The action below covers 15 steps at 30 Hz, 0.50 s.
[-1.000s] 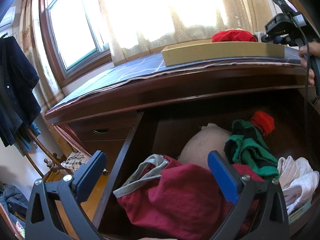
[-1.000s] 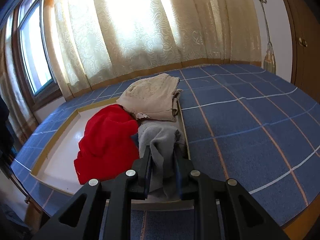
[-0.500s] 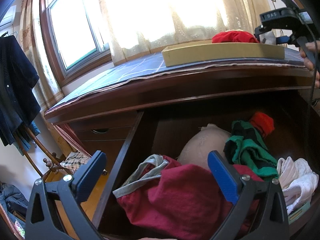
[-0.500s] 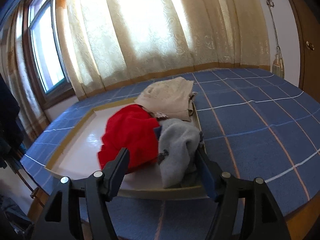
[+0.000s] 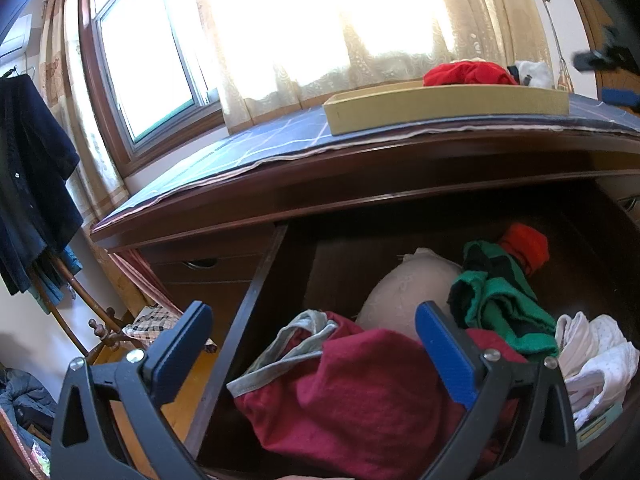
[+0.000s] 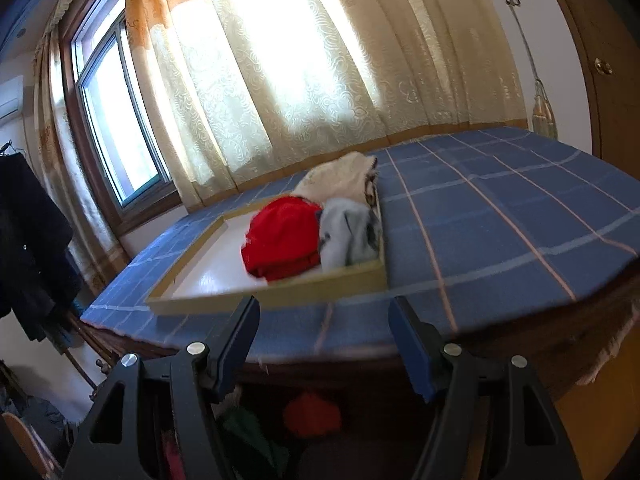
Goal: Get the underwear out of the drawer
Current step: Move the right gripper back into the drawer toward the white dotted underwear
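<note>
The open drawer (image 5: pixel 256 304) holds maroon underwear (image 5: pixel 352 392), a beige bra cup (image 5: pixel 404 292), a green garment (image 5: pixel 500 304) and white pieces (image 5: pixel 592 348). My left gripper (image 5: pixel 312 344) hangs open just above the maroon underwear, gripping nothing. On the dresser top a shallow tray (image 6: pixel 280 300) holds a red garment (image 6: pixel 284 236), grey underwear (image 6: pixel 348 236) and a beige piece (image 6: pixel 340 180). My right gripper (image 6: pixel 326 320) is open in front of the tray. Its jaws have just been opening and nothing is between them.
A blue checked cloth (image 6: pixel 500 220) covers the dresser top right of the tray. Curtains and a window (image 5: pixel 152 60) stand behind. A dark coat (image 5: pixel 32 180) hangs on a wooden rack at the left. A wardrobe door (image 6: pixel 600 80) is at the right.
The right gripper opened, let go of the grey underwear in the tray, and drew back from the tray past the dresser's front edge. The left gripper stayed where it was.
</note>
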Available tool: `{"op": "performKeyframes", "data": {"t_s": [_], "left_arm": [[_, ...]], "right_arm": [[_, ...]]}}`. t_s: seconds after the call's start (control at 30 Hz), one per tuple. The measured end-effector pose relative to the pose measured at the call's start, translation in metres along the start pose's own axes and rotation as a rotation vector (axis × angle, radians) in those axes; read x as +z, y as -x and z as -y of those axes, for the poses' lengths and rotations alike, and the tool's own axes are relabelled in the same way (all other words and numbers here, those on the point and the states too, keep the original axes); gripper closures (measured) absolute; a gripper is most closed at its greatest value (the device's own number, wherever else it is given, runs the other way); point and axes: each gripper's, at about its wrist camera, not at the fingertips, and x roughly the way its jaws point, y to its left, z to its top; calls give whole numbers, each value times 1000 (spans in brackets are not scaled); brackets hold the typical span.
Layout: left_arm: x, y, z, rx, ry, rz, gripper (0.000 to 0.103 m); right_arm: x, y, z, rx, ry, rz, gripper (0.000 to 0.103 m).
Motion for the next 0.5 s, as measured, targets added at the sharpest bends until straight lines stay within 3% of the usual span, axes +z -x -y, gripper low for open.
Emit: {"op": "performKeyframes", "data": {"t_s": [0.2,0.5], "left_arm": [[0,0,1,-1,0,-3,0],[2,-1,1,-3,-6,0,0]], "right_arm": [[-34,12,8,5,-2,-49,34],[-67,-3,19,4,-12,-149,34]]}}
